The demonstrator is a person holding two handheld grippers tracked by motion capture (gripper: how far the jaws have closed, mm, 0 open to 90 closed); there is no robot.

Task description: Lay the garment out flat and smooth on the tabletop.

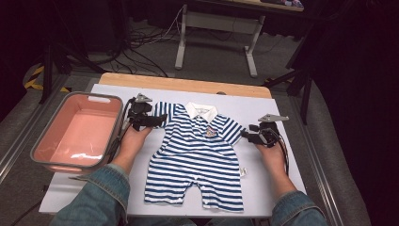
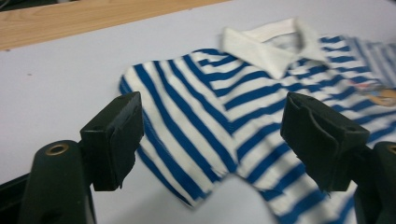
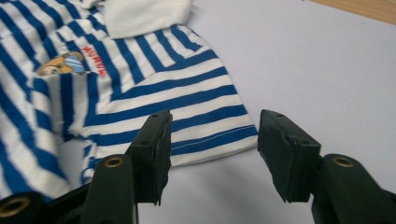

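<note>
Hand-held gripper on our left (image 1: 157, 121) and hand-held gripper on our right (image 1: 248, 135) flank a striped romper (image 1: 197, 155) that lies spread flat, front up, at the centre of the high view on the pale worktop (image 1: 263, 106). We judge the garment has been laid out square, white collar (image 1: 201, 111) toward the top of the frame and legs toward the bottom edge, so that each sleeve can be reached from its own side. At left of centre the left tool points at the left sleeve (image 2: 159, 107); in the left gripper view its jaws stand wide apart, the sleeve lying between and beyond them, and neither pad presses the cloth, so nothing is held. At right of centre the right tool sits at the edge of the right sleeve (image 3: 196, 116); in the right gripper view its jaws are parted roughly halfway, the sleeve hem lies near the left pad, and bare worktop shows between the pads, so this one too is released. A pink tub (image 1: 77, 134) waits at the left of the high view, just beside our left forearm, probably to receive the garment.
</note>
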